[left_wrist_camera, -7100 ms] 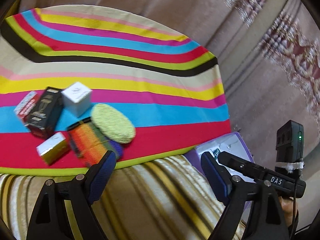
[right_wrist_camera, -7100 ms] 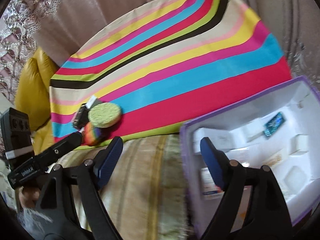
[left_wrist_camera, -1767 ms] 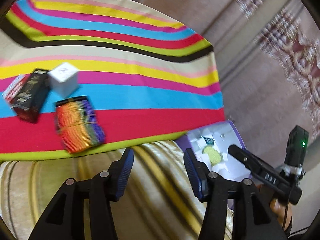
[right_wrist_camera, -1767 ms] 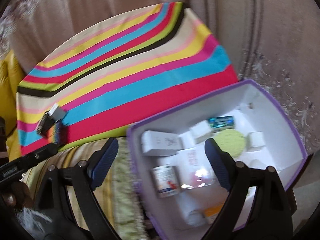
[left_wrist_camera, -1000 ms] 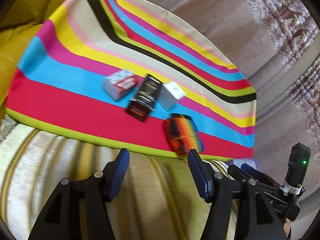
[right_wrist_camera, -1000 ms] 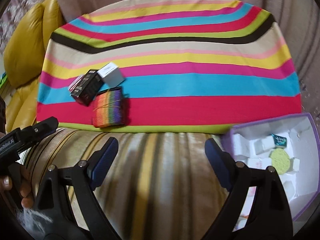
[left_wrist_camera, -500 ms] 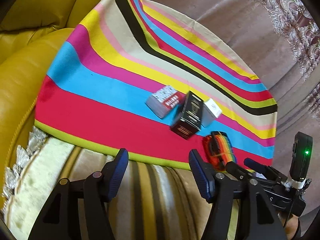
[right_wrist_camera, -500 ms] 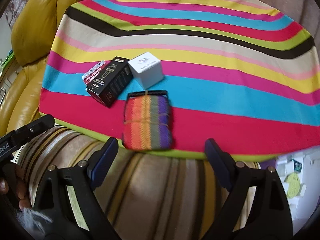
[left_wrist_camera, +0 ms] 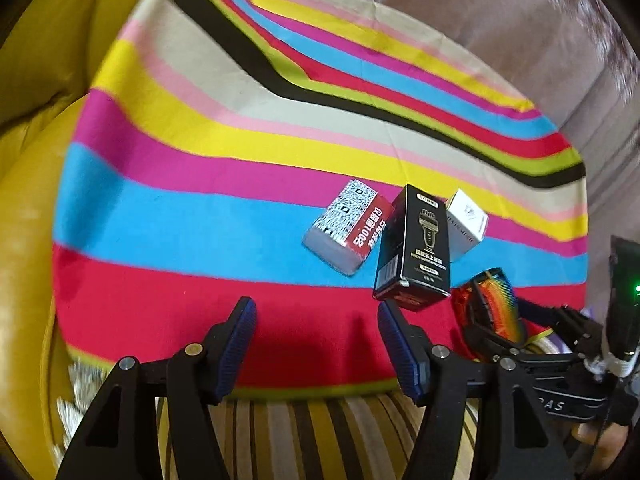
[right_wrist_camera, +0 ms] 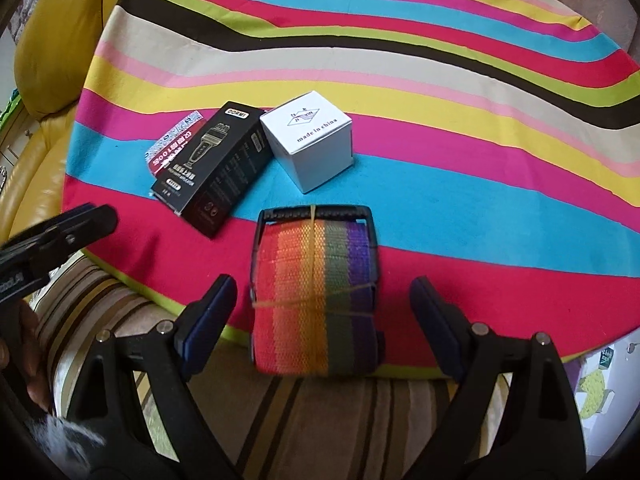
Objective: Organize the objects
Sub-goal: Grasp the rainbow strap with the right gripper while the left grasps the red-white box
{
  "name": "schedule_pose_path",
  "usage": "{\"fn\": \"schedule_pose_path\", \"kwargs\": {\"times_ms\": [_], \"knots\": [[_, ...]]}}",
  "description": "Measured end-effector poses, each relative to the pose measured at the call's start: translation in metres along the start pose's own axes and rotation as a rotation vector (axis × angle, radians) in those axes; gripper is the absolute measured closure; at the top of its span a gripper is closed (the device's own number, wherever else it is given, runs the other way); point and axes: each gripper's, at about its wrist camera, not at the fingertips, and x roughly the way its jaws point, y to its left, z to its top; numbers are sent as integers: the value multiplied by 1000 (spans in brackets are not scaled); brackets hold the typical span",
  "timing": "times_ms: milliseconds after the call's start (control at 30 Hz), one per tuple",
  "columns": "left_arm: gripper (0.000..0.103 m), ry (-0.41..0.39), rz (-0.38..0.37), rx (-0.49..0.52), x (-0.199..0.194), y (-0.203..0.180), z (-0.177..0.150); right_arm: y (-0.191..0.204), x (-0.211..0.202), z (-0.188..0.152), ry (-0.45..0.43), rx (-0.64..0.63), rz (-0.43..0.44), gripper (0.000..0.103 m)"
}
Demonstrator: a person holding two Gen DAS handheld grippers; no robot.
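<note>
Right gripper [right_wrist_camera: 322, 314] is wide open, and the rainbow strap roll [right_wrist_camera: 316, 292] lies between its fingers at lower centre of the right wrist view, touching neither. From left to right behind it lie a red box [right_wrist_camera: 170, 150], a black box [right_wrist_camera: 218, 164] and a white cube box [right_wrist_camera: 310, 140]. Left gripper [left_wrist_camera: 314, 342] is open too, low over the striped cloth [left_wrist_camera: 180, 216].

Bright daylight, fisheye-warped edges, slight motion blur
</note>
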Motion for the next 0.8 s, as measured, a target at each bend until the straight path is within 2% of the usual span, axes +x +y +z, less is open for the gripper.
{"fn": "schedule_pose_path", "kwargs": {"times_ms": [100,167,333,467,500,567,667,800], "knots": [[39,8,19,56,10,-5,12,-3,5,4,5,10,-4,23],[39,7,23,85,15,-8,19,-1,8,7,-3,6,-5,23],[39,26,34,165,30,-16,31,0,9,10,-27,-7,-12,33],[40,34,33,223,41,-25,35,-3,10,13,-37,5,-26,34],[41,33,37,240,44,-27,37,-4,11,14,-41,12,-27,34],[57,34,39,259,49,-31,40,-7,11,16,-47,25,-30,34],[58,18,52,271,49,-34,40,-12,12,18,-57,52,-33,34],[59,-42,107,217,36,-25,40,-21,10,19,-75,93,-18,34]]}}
